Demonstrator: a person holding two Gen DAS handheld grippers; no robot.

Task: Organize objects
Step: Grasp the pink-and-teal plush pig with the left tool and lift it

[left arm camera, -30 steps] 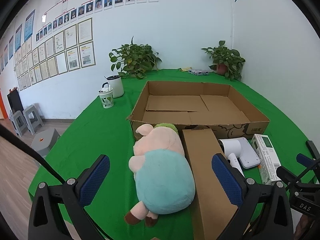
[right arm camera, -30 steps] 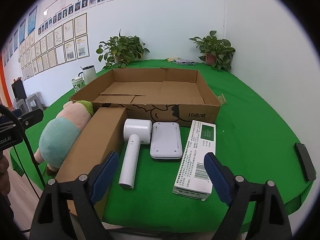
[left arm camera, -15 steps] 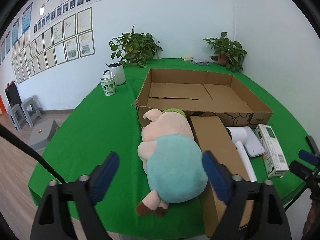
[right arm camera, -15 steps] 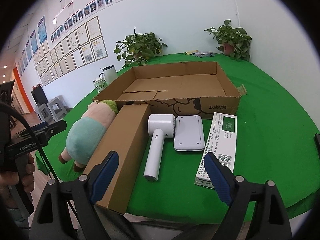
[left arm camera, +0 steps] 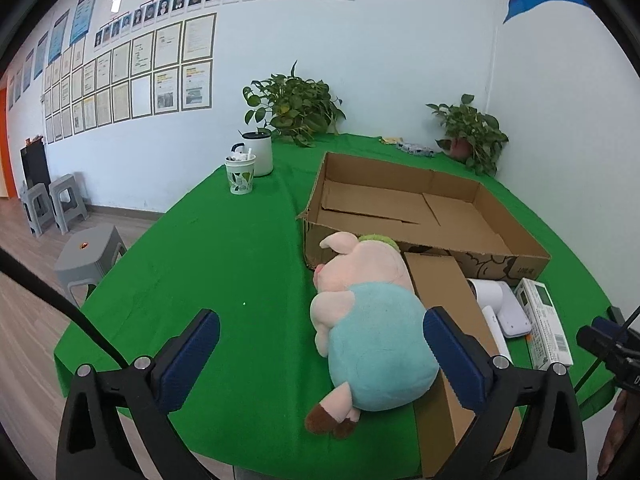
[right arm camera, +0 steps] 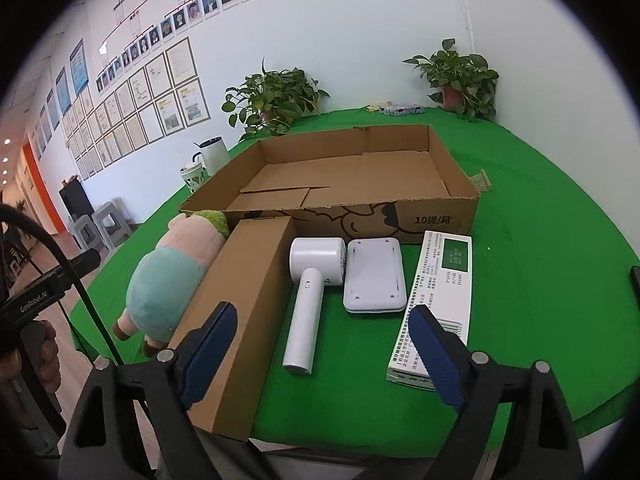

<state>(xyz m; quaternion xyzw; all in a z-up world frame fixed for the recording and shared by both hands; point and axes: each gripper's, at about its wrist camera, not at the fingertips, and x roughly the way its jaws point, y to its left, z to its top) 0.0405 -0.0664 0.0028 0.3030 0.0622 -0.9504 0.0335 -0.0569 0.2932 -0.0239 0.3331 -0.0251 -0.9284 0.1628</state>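
Both tongs hang spread and hold nothing. The left tongs (left arm camera: 320,358) sit above the desk's (left arm camera: 224,264) near edge, their right pad just beside the plush pig (left arm camera: 372,324), which lies against a long brown carton (right arm camera: 240,300). Between the pads of the right tongs (right arm camera: 324,354) lies the handle of a white handheld device (right arm camera: 310,296), with a flat white unit (right arm camera: 374,276) and a white-and-green box (right arm camera: 438,300) beside it. Beyond them all stands the open cardboard box (right arm camera: 436,220), nothing inside it.
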